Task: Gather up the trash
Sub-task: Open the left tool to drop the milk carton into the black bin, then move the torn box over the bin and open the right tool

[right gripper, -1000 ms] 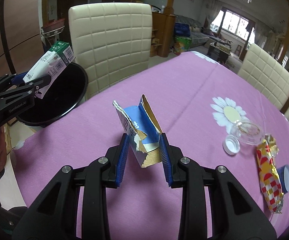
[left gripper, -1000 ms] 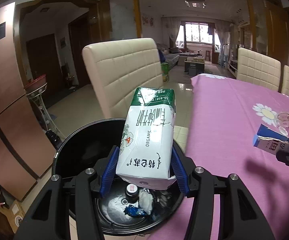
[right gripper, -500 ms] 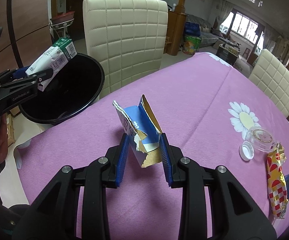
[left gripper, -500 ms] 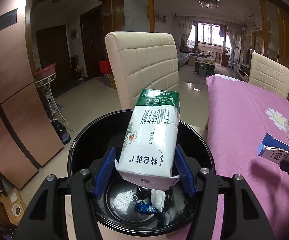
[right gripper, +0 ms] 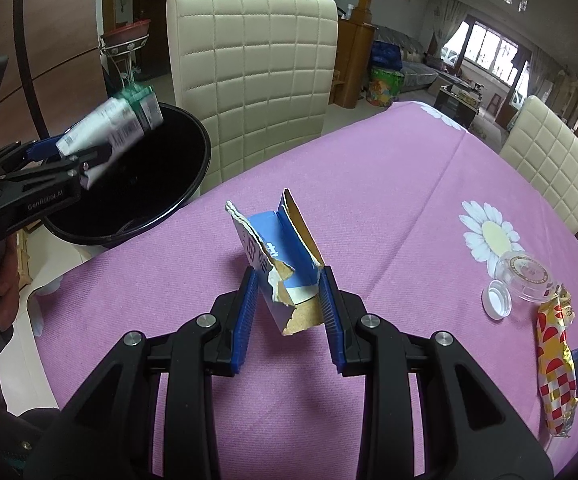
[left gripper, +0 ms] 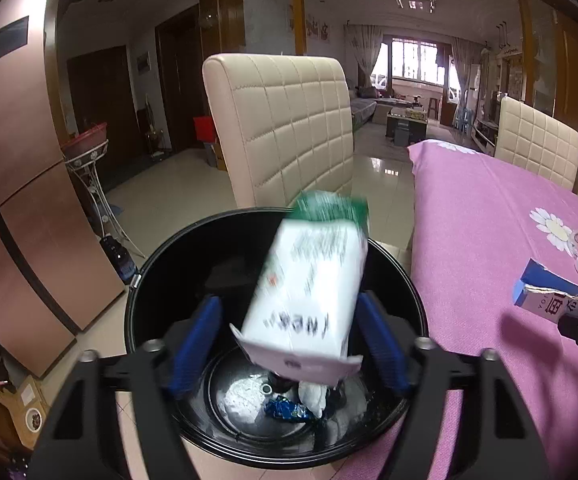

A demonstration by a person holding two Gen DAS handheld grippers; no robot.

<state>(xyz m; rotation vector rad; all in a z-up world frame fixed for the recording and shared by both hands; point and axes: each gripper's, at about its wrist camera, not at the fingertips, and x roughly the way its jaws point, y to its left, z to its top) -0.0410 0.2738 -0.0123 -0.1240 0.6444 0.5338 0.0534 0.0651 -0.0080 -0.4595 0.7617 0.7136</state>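
Since half a second ago, left gripper (left gripper: 289,344) spread wide, blue pads clear of the milk carton (left gripper: 309,280), now blurred and tilted above the black bin (left gripper: 149,280). Right gripper (right gripper: 289,300) clamped narrow on the torn blue box (right gripper: 277,256), over the pink tablecloth (right gripper: 389,200) beside the bin.

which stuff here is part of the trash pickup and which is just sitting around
Part of the job:
- milk carton, blurred, between the open left gripper fingers over the black bin
- torn blue carton in the right gripper
- snack wrapper, white cap, clear plastic lid on the pink tablecloth

Just there:
- cream chair
- plant stand
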